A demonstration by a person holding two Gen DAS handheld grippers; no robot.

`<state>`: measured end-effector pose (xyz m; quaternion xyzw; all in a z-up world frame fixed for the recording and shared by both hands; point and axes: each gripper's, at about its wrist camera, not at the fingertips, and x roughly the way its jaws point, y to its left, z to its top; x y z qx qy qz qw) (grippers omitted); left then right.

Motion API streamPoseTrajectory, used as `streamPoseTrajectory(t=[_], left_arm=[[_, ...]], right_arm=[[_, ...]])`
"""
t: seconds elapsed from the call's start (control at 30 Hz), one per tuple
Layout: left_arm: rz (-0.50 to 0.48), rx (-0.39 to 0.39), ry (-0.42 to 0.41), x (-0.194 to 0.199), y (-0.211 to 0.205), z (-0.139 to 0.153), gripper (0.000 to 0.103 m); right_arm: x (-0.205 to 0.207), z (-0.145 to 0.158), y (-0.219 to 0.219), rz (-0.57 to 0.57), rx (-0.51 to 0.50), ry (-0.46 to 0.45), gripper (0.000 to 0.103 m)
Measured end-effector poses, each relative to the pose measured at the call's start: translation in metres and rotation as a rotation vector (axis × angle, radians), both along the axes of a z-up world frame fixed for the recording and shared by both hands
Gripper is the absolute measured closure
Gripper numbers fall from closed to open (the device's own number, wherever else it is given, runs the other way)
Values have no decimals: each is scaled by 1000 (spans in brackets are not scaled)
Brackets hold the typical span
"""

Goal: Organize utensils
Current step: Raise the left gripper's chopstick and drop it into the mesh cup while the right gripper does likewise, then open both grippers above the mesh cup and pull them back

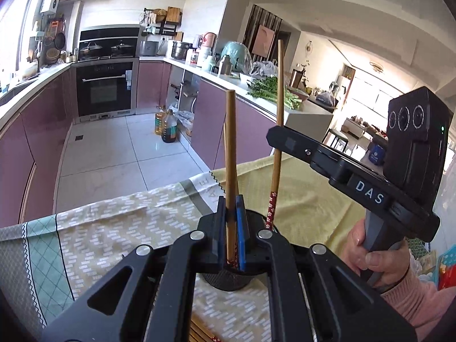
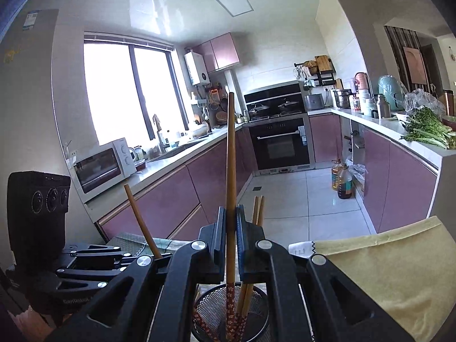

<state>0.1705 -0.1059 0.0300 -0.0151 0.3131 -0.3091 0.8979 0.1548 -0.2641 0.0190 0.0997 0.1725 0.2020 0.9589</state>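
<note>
My left gripper [image 1: 230,208] is shut on an upright wooden chopstick [image 1: 230,142] whose red patterned end reaches down into a black mesh cup [image 1: 228,282]. To the right, a hand [image 1: 370,256] holds my right gripper [image 1: 277,139], which is shut on a second chopstick [image 1: 280,85]; that one's red end also dips into the cup. In the right wrist view my right gripper [image 2: 230,213] clamps its chopstick [image 2: 230,148] above the mesh cup [image 2: 211,305]. A few more chopsticks [image 2: 258,211] stand in that cup. My left gripper [image 2: 154,256] shows at the left with its tilted chopstick [image 2: 139,216].
The cup stands on a table with a patterned tablecloth [image 1: 114,228] and a yellow cloth [image 2: 384,270]. Loose chopsticks [image 1: 199,332] lie on the cloth under my left gripper. Beyond the table edge are tiled floor, oil bottles [image 1: 168,128] and purple kitchen cabinets [image 1: 228,119].
</note>
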Motion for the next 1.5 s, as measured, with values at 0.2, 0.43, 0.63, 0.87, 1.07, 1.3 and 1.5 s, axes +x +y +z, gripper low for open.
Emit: streamPoseTrajectory(t=[0.2,0.43,0.63,0.87,1.07,1.3,1.5], left_arm=[[-25,42,36,4,-5,-16,96],[-19,65,68,15,-10,-28,95],[27,59,61,17,-2,-32,78],[105,52,-39,-18,30,-25,74],[169,81,-47,-52,64,-37,67],[186,155,82,-62,80,-89,65],[195,195,173,-66,83,-126,65]], right_arm=[[3,-19,8,16,-63,105,97],[13,-42,15,27,-141,250,96],[14,-54,14,11,-127,281,88],[-17,-43,17,33,-149,191,68],[-61,-39,38,143,-184,106,55],[-68,-81,76,281,-213,235,54],[-56,-116,96,296,-243,367,60]])
